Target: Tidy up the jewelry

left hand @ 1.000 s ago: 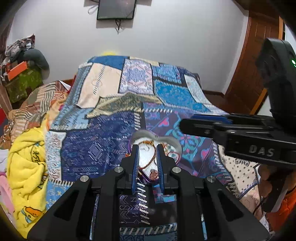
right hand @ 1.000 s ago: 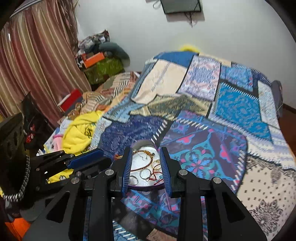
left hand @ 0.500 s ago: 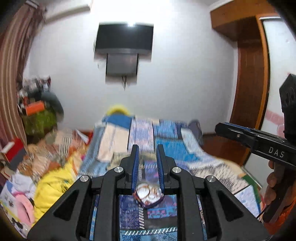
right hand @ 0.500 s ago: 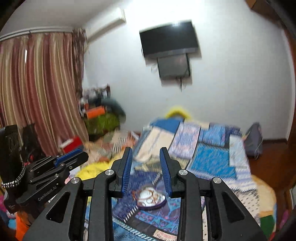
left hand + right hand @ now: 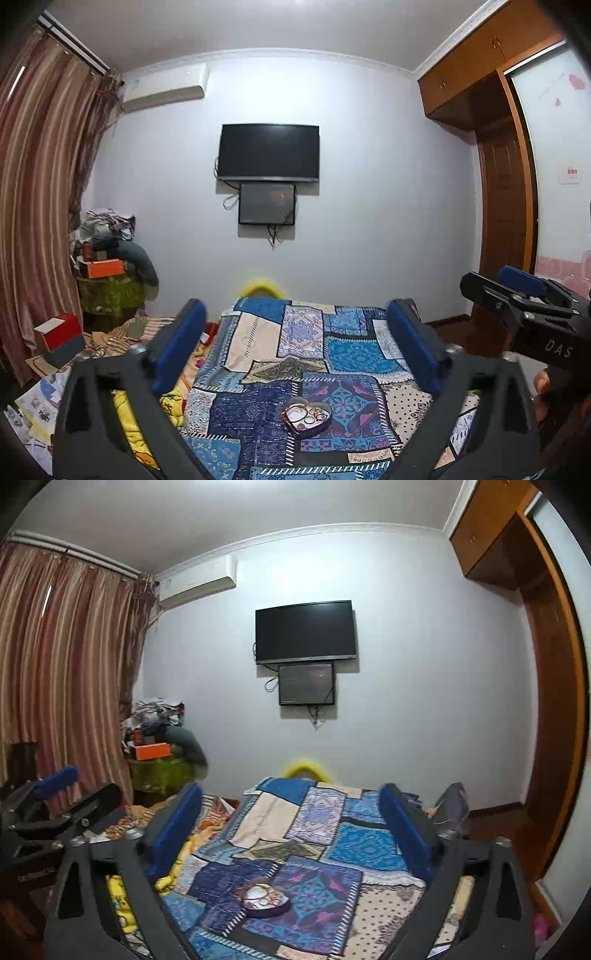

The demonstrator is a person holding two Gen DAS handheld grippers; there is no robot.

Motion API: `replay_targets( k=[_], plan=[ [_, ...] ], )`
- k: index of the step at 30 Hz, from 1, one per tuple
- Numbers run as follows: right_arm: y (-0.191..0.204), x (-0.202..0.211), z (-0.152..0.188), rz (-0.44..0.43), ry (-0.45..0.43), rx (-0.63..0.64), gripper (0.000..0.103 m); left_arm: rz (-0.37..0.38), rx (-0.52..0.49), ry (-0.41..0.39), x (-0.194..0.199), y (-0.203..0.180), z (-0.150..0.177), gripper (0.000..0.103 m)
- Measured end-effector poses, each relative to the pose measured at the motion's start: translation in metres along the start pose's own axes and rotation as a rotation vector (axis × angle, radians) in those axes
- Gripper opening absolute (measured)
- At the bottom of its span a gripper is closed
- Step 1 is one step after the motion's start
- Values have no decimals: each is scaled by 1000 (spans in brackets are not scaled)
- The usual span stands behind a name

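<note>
Since both the left gripper (image 5: 295, 345) and right gripper (image 5: 291, 821) hung wide apart and empty, the heart-shaped jewelry box (image 5: 306, 416) sat untouched near the bed's near end; its bangles looked light, slippery, best pinched by the rim, upon a soft patchwork bedspread (image 5: 351, 354) below a wall TV (image 5: 268, 153)

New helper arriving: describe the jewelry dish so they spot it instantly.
Start at the patchwork bedspread. On its near end sits the heart-shaped dish. It is the only hard object on the fabric, with a white inside holding loose rings and bangles.
</note>
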State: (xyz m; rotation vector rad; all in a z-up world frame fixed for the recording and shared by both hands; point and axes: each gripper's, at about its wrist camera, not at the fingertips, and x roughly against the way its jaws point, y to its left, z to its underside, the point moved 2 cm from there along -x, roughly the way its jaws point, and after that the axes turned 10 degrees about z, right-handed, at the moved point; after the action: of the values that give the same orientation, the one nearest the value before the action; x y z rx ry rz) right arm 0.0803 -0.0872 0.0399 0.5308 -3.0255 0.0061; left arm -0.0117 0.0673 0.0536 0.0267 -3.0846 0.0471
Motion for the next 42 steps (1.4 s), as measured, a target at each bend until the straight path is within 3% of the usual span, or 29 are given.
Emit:
replay_targets(
  k=[11,42],
  plan=[
    [-2,7,5,5,23,12,103,-20,23,19,14,-4,6,102],
    [-7,12,12,2,62,-6,103,-18,30,53,2,-1,15,102]
  ],
)
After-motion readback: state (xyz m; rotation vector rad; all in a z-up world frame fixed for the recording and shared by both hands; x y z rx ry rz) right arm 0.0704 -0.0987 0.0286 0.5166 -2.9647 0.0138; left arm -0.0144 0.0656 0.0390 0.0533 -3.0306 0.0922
